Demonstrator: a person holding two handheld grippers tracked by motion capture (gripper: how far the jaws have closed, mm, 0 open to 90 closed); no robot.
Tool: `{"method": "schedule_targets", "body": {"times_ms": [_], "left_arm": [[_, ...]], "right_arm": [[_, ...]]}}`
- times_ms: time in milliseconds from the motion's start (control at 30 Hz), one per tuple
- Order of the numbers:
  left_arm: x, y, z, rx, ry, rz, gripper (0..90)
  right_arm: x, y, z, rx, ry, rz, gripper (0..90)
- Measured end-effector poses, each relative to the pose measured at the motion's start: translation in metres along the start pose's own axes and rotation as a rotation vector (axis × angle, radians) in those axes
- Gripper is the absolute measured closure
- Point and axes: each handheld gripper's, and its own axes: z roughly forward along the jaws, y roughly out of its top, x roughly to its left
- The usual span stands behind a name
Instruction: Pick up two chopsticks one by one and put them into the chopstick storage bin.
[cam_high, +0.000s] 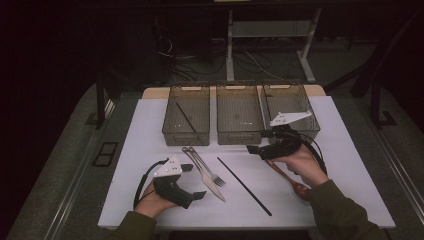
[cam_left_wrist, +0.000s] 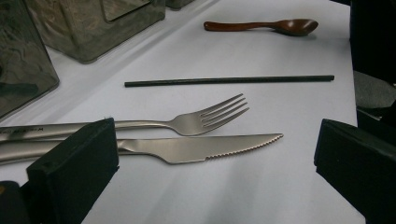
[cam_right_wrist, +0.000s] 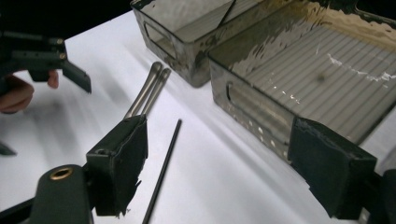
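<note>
1. The right gripper hangs over the bench just in front of the middle bin, with its jaws wide apart and nothing between them.
2. Below and just ahead of that gripper lies the black chopstick, flat on the bench, passing close beside one jaw without touching it.
3. Farther ahead of the right gripper lie the fork and the knife, side by side, handles toward the bins.
4. The left gripper sits low over the bench with its jaws wide apart and empty.
5. Just ahead of the left gripper the knife and fork lie flat, the knife nearer; beyond them lies the chopstick, and farther still a wooden spoon.
6. Another black stick leans inside the bin farthest from the right gripper.
</note>
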Motion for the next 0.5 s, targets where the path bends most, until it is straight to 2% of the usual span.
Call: {"method": "schedule_targets", "body": {"times_ms": [200, 500], "left_arm": [[0.000, 0.000, 0.000, -0.001, 0.001, 0.003, 0.0], [-0.001, 0.000, -0.001, -0.005, 0.004, -0.001, 0.0]], "right_arm": [[0.006, -0.021, -0.011, -0.008, -0.002, -0.006, 21.2], [0.019, -0.053, -0.018, 0.049, -0.005, -0.018, 27.5]]}}
